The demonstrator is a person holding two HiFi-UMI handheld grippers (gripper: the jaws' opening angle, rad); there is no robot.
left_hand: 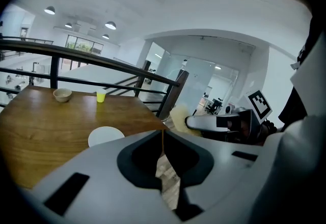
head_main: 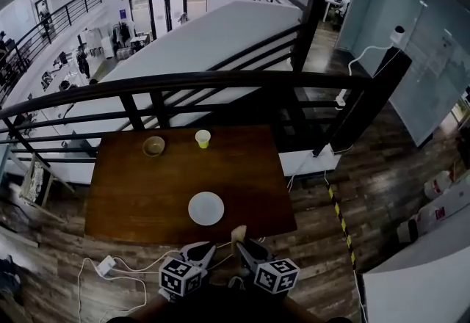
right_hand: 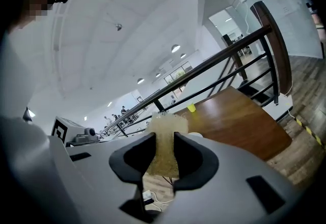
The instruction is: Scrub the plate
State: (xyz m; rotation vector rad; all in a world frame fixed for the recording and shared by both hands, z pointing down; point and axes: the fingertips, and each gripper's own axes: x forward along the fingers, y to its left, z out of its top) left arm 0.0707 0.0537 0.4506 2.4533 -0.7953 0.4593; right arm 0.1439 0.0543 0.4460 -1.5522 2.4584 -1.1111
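A white plate (head_main: 205,208) lies empty near the front edge of the brown table (head_main: 132,197); in the left gripper view the plate (left_hand: 105,135) is ahead and to the left. My right gripper (right_hand: 163,159) is shut on a yellowish sponge (right_hand: 164,139), held off the table's near edge; the sponge (head_main: 239,234) shows just below the plate in the head view. My left gripper (left_hand: 162,156) is shut with nothing in it, held beside the right gripper (head_main: 248,247), and also short of the table. From it I see the sponge (left_hand: 178,116) to its right.
A tan bowl (head_main: 153,146) and a small yellow cup (head_main: 203,139) stand at the table's far edge. A black railing (head_main: 220,83) runs right behind the table. A white power strip with cables (head_main: 105,265) lies on the wooden floor at the front left.
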